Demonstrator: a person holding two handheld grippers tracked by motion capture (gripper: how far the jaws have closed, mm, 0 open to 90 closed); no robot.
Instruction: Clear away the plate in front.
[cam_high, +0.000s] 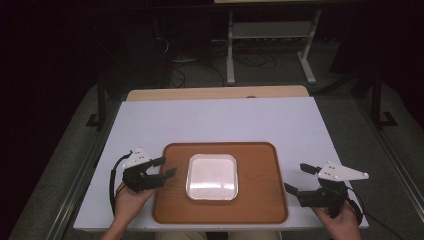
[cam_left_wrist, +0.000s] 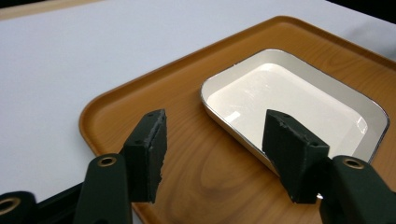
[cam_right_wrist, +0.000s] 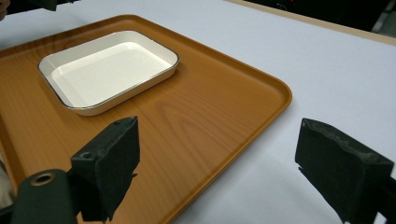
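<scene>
Evidently both the left tool and right tool gape empty beside the tray; approaching the dish rim squarely seems wise.

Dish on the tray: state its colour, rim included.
White dish with a thin dark rim line, clearest in the right gripper view.

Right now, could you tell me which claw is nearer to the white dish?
Left. The left claw hangs open over the tray's left edge, close beside the white dish; the right claw hangs open off the tray's right edge, farther away.
</scene>
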